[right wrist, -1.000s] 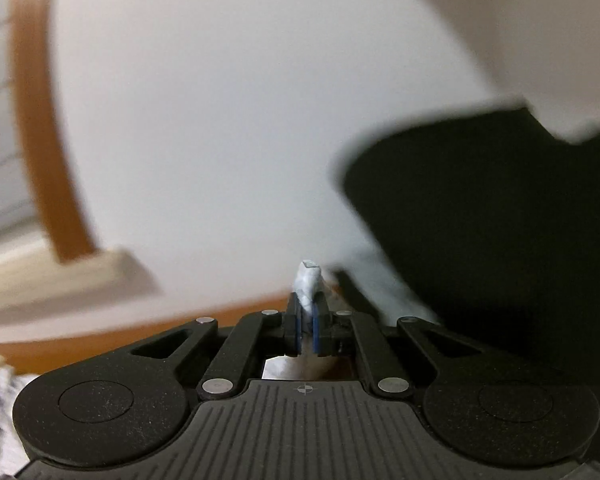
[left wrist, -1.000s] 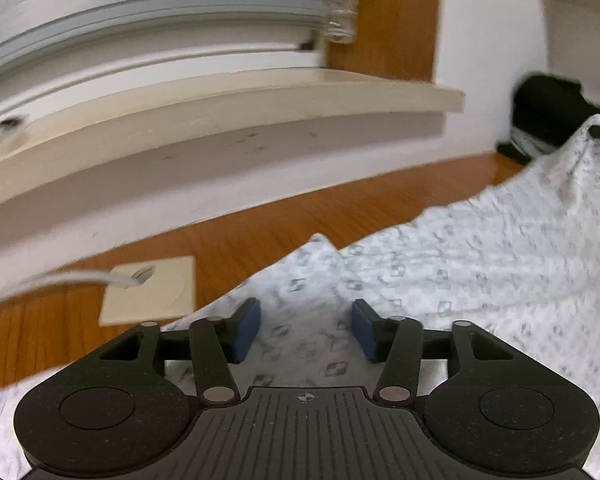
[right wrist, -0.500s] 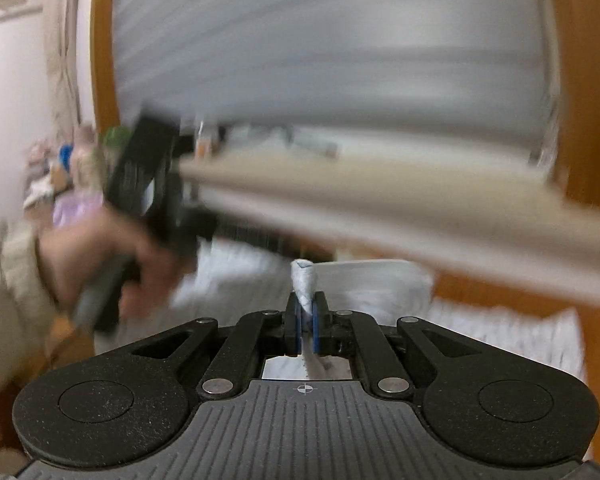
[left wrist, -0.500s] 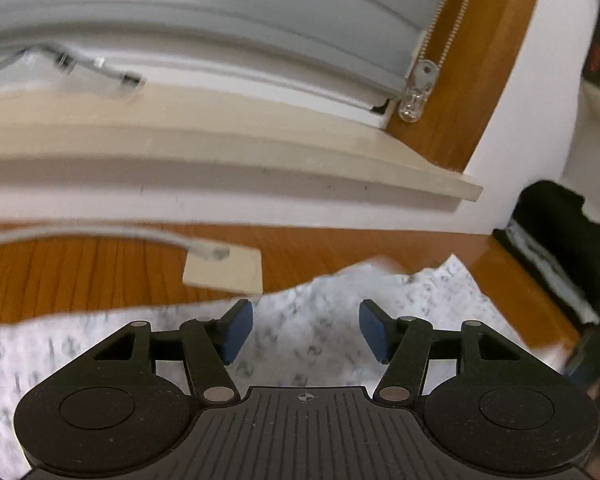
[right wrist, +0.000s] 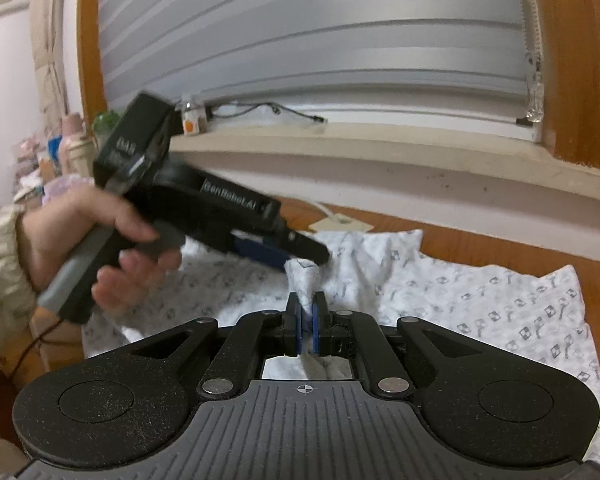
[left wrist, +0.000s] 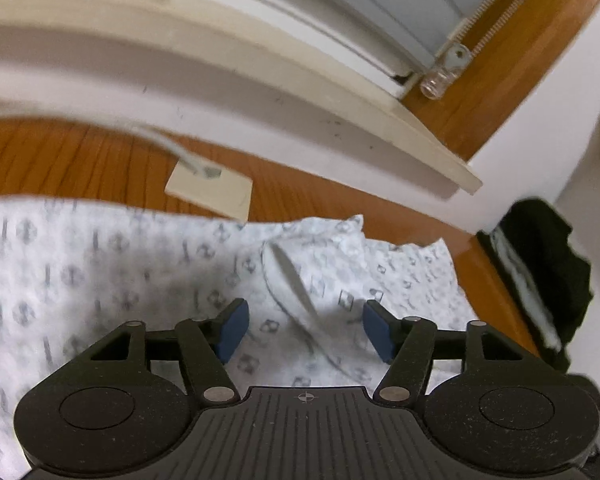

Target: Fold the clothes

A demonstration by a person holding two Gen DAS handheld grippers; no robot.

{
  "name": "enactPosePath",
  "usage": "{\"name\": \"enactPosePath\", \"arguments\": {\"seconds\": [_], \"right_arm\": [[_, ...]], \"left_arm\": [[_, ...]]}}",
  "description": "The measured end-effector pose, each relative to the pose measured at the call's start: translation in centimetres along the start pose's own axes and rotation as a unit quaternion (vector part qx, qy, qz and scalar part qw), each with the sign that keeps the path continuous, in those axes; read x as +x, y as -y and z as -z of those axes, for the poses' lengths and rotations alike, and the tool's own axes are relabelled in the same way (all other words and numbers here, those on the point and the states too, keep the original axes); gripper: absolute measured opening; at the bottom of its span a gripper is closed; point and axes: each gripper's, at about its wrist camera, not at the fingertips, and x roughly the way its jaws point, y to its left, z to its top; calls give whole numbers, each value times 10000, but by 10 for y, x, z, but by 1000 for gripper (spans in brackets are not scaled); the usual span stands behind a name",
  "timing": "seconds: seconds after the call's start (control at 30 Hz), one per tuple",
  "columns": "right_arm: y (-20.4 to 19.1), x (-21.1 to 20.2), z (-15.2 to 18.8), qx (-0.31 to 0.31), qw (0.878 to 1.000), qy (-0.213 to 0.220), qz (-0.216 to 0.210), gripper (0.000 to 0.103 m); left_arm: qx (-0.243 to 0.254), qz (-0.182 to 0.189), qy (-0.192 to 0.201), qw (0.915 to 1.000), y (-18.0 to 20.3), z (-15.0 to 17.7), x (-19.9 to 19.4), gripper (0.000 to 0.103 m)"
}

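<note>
Right tool (right wrist: 307,334) is clenching a soft, limp shirt (right wrist: 480,300) corner; left tool (left wrist: 304,330) is opening over cloth, grasping nothing; best gripped at hems.

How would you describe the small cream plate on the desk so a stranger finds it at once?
Start at the window sill and drop to the wooden desk beneath it. Just beyond the far edge of the patterned white cloth lies the flat, square cream plate. It alone has a pale cable entering its top.
</note>
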Motion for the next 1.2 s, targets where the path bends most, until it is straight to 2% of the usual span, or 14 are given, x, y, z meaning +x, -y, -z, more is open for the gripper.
{"name": "enactPosePath", "arguments": {"seconds": [0.13,0.27,0.37,0.43,0.5,0.53,0.57,0.7,0.73,0.8,0.97,1.0,1.1,1.2], "right_arm": [[-9,2,2,-183,9995,1,-251,7],[-27,12,14,-570,9973,-240,-406,7],[-34,16,22,-774,9956,-318,-427,7],[-35,18,24,-859,9949,-349,-402,8],[-36,17,25,-906,9942,-392,-423,12],[-36,16,25,-942,9936,-441,-449,20],[-36,15,25,-949,9934,-435,-478,24],[-33,9,27,-906,9936,-423,-519,25],[-32,8,27,-891,9937,-417,-541,25],[-31,10,28,-911,9933,-474,-534,25],[-37,8,29,-1008,9918,-417,-665,23],[-39,7,29,-1052,9914,-357,-692,16],[-43,5,29,-1116,9893,-337,-873,13],[-44,3,28,-1105,9883,-329,-999,14]], "left_arm": [[-376,147,52,9992,-3,2,-2,70],[-235,46,110,9997,3,4,0,70],[41,-99,175,9998,10,6,3,64],[317,-300,233,9988,16,8,5,50],[585,-510,299,9965,21,11,6,44],[649,-540,314,9959,21,12,6,43],[656,-552,331,9958,21,12,5,43],[627,-628,671,9938,21,11,-9,43],[602,-525,767,9938,20,10,-13,43],[554,-283,766,9951,19,6,-18,43],[778,-48,474,9958,24,8,-14,43],[834,-9,395,9957,25,9,-11,43],[986,-102,310,9946,30,10,-1,43],[1175,-269,317,9922,36,8,8,36]]}}
